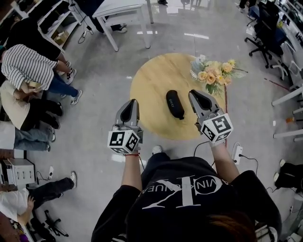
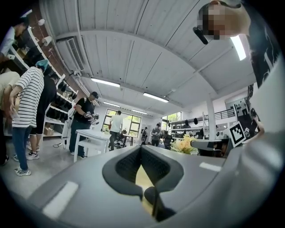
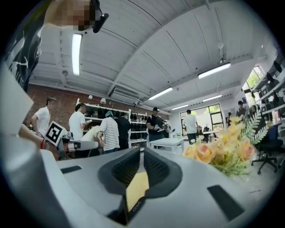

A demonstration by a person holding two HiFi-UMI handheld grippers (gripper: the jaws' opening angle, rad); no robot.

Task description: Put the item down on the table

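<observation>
A black oblong case (image 1: pixel 175 104) lies flat on the round wooden table (image 1: pixel 151 94), near its middle, with nothing touching it. My left gripper (image 1: pixel 130 107) hangs over the table's near left edge, jaws shut and empty. To the right of the case, my right gripper (image 1: pixel 197 98) is also shut with nothing in it. Both grippers are tilted up, so the left gripper view (image 2: pixel 141 149) and the right gripper view (image 3: pixel 141 152) show closed jaws against the room and ceiling. The case is hidden in both gripper views.
A bouquet of yellow and peach flowers (image 1: pixel 214 72) stands at the table's far right edge. Several people (image 1: pixel 28 66) sit and stand at the left. A white table (image 1: pixel 124 14) is beyond, office chairs (image 1: pixel 265 33) at the right, and a power strip (image 1: pixel 235 152) on the floor.
</observation>
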